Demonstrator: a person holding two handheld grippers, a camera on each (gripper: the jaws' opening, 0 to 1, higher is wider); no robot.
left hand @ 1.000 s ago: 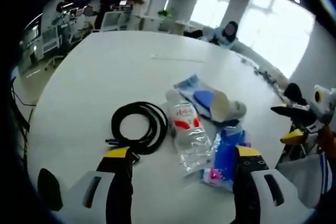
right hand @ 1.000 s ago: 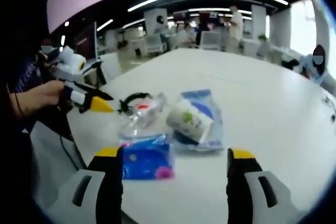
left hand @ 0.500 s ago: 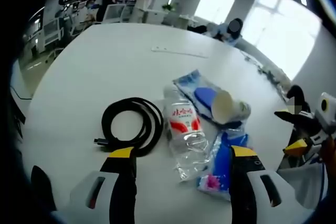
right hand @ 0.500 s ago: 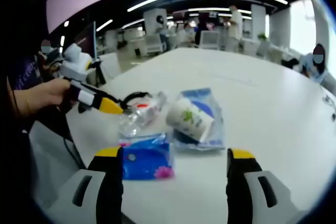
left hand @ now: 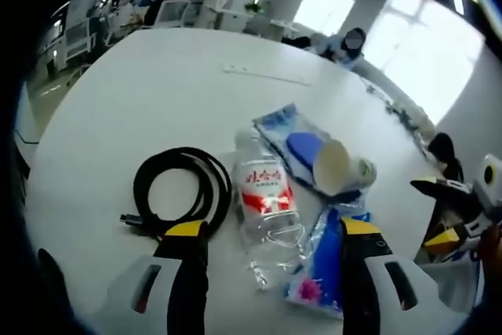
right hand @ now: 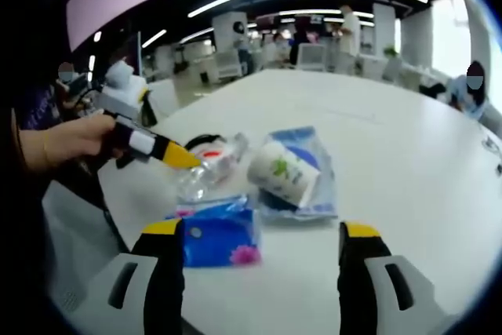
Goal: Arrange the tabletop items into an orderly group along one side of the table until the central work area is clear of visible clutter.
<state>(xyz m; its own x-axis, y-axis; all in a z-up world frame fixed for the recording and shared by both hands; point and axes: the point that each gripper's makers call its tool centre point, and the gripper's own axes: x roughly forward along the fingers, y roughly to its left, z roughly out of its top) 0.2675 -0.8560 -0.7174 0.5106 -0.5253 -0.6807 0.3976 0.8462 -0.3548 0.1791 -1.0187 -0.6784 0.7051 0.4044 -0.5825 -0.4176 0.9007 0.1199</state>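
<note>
A clear water bottle (left hand: 263,202) with a red label lies on the white table (left hand: 157,92), between the wide-apart jaws of my open left gripper (left hand: 273,229). A coiled black cable (left hand: 179,187) lies left of it. To its right lie a blue tissue packet (left hand: 318,260), a paper cup (left hand: 337,166) on its side and a blue-and-clear bag (left hand: 292,140). In the right gripper view my open right gripper (right hand: 260,231) hangs over the table edge with the blue packet (right hand: 216,237) near its left jaw. The left gripper (right hand: 184,158) reaches over the bottle (right hand: 205,176), beside the cup (right hand: 282,172).
A thin white strip (left hand: 267,76) lies far out on the table. The right gripper (left hand: 433,213) shows at the table's right edge. A hand (right hand: 70,143) holds the left gripper. Chairs, desks and seated people stand beyond the table.
The left gripper has moved forward and left over the items; the bottle now lies between its jaws. In the right gripper view its yellow tip has advanced over the bottle. The right gripper has held still.
</note>
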